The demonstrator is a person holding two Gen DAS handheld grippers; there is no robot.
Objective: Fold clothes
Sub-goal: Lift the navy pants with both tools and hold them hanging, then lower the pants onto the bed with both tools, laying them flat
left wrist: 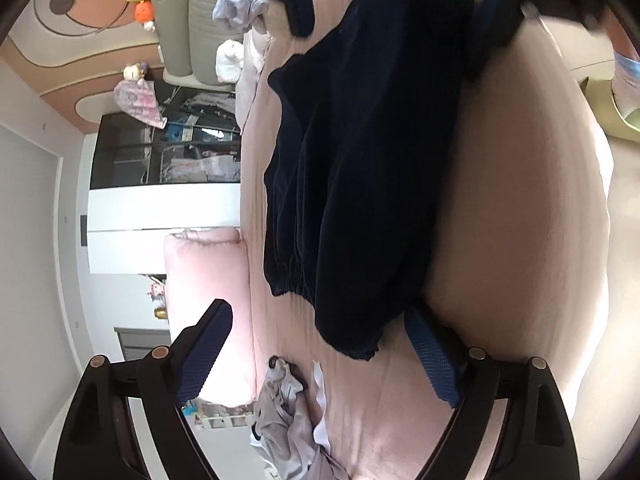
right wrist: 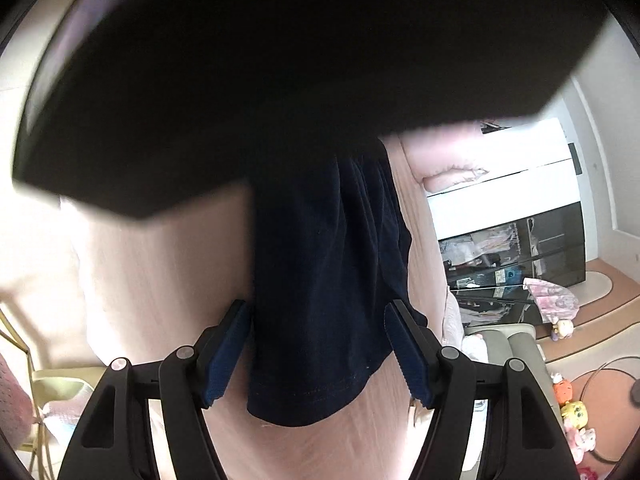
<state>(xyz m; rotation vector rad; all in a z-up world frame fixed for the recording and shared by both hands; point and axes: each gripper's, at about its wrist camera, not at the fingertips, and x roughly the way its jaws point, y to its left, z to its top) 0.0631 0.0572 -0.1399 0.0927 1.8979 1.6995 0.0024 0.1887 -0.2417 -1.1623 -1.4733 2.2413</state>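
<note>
Left gripper [left wrist: 320,344] spread wide, nothing pinched; elastic waistband end of navy shorts [left wrist: 360,168] lying between the fingers, one pad [left wrist: 430,356] just at the band's corner. Right gripper [right wrist: 320,344] likewise spread, straddling the stitched hem end of the same shorts [right wrist: 324,280], no grip on cloth. Upper part of right view blocked by a large dark shape close to the lens; could not tell what.

Shorts spread flat on pink bedsheet [left wrist: 520,200], some wrinkles, no fold line made out. Judged: laid out lengthwise, folding apparently still to come, though a layer already doubled could not be ruled out from these views.

Long axis waistband to hem, running from left gripper toward right gripper; waistband pointed at the left, hem at the right.

Outward: pale grey crumpled garment [left wrist: 288,412] near left gripper, pink pillow [left wrist: 208,300] beside the bed edge, light clothes heap [left wrist: 240,0] at the far end.
</note>
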